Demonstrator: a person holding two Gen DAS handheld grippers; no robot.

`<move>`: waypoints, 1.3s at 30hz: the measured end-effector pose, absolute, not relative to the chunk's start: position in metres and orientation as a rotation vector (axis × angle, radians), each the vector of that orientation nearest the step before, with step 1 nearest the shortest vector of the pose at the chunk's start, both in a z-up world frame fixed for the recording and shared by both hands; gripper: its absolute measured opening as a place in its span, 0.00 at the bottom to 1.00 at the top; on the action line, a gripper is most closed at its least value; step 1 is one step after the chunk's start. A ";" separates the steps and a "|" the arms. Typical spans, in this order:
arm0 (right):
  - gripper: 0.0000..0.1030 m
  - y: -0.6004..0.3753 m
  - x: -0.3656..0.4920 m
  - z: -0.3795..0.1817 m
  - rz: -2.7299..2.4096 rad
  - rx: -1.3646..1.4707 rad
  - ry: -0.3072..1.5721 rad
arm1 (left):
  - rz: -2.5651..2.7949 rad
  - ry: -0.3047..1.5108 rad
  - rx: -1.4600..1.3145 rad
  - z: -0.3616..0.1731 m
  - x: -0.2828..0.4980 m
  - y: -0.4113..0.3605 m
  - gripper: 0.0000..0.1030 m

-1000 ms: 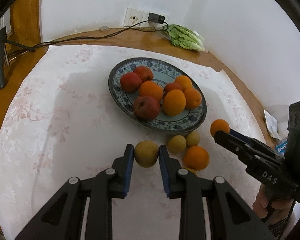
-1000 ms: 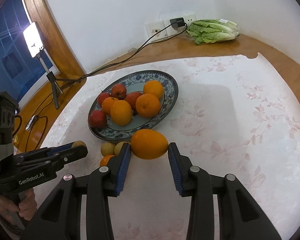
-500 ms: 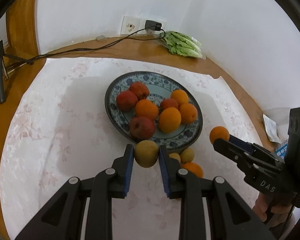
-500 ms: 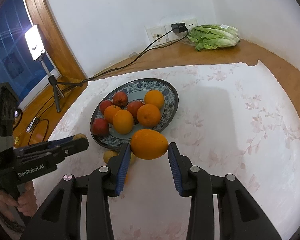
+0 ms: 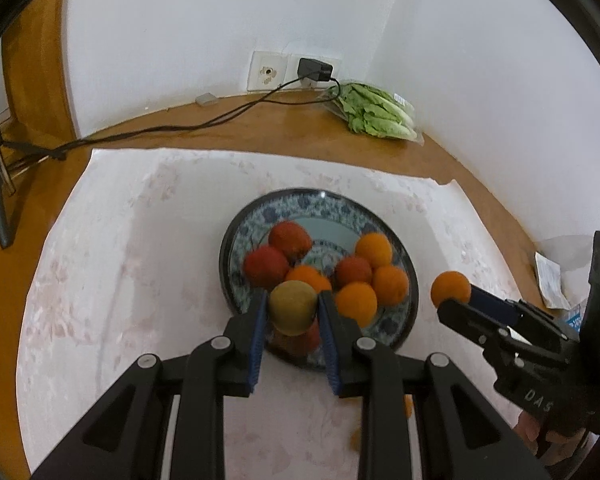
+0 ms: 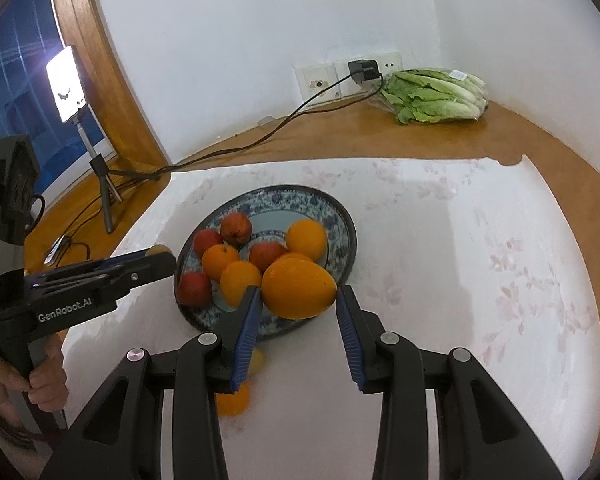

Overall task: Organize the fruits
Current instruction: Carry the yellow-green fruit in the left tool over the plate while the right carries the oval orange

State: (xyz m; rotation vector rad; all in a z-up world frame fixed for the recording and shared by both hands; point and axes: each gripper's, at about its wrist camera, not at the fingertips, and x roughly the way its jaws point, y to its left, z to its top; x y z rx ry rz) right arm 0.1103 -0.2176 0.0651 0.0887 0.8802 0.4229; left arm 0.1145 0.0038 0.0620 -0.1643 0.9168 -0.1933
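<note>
My left gripper (image 5: 293, 310) is shut on a yellow-green round fruit (image 5: 293, 307), held in the air over the near rim of the blue patterned plate (image 5: 268, 208). The plate holds several oranges and red apples. My right gripper (image 6: 298, 300) is shut on a large orange (image 6: 298, 289), lifted above the plate's (image 6: 342, 216) near right rim. In the left wrist view the right gripper (image 5: 450, 292) with its orange (image 5: 451, 289) hangs right of the plate. In the right wrist view the left gripper (image 6: 160, 254) reaches in from the left.
Loose oranges (image 6: 232, 402) lie on the white floral cloth (image 6: 480, 280) below my fingers. A bag of lettuce (image 6: 434, 96), a wall socket with a plugged charger (image 6: 363, 71) and its cable stand at the back. A lamp on a tripod (image 6: 66, 80) stands left.
Both grippers have risen and moved forward with their fruits, from above the loose fruit on the cloth to over the plate's near rim. The grips stay the same.
</note>
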 end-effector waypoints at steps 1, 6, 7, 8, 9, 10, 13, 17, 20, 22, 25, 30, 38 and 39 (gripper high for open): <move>0.38 -0.216 0.113 0.066 0.422 0.084 0.879 | -0.194 0.914 -0.163 0.063 0.118 0.003 0.26; 0.38 -0.208 0.127 0.068 0.427 0.073 0.870 | -0.170 0.923 -0.172 0.057 0.138 0.001 0.25; 0.38 -0.206 0.129 0.068 0.427 0.073 0.867 | -0.168 0.924 -0.175 0.056 0.141 0.001 0.25; 0.38 -0.205 0.132 0.068 0.425 0.074 0.866 | -0.166 0.921 -0.178 0.055 0.145 0.001 0.25; 0.38 -0.204 0.135 0.067 0.423 0.077 0.867 | -0.166 0.915 -0.177 0.055 0.148 0.000 0.25; 0.38 -0.203 0.138 0.067 0.421 0.079 0.866 | -0.166 0.909 -0.177 0.055 0.151 0.000 0.25; 0.38 -0.198 0.148 0.066 0.416 0.079 0.858 | -0.165 0.899 -0.185 0.054 0.162 0.000 0.25; 0.38 -0.191 0.159 0.063 0.413 0.063 0.852 | -0.156 0.891 -0.195 0.051 0.178 -0.002 0.25; 0.38 -0.187 0.167 0.058 0.410 0.040 0.849 | -0.152 0.882 -0.186 0.050 0.186 -0.005 0.25; 0.38 -0.186 0.172 0.055 0.404 0.038 0.852 | -0.149 0.883 -0.180 0.048 0.190 -0.006 0.25; 0.38 -0.187 0.179 0.050 0.395 0.049 0.861 | -0.146 0.897 -0.194 0.044 0.193 -0.007 0.25; 0.38 -0.185 0.187 0.046 0.395 0.041 0.847 | -0.149 0.895 -0.192 0.039 0.197 -0.008 0.25; 0.38 -0.180 0.198 0.041 0.401 0.032 0.853 | -0.153 0.938 -0.188 0.026 0.206 -0.011 0.25; 0.38 -0.179 0.200 0.039 0.401 0.022 0.864 | -0.154 0.951 -0.185 0.023 0.207 -0.012 0.25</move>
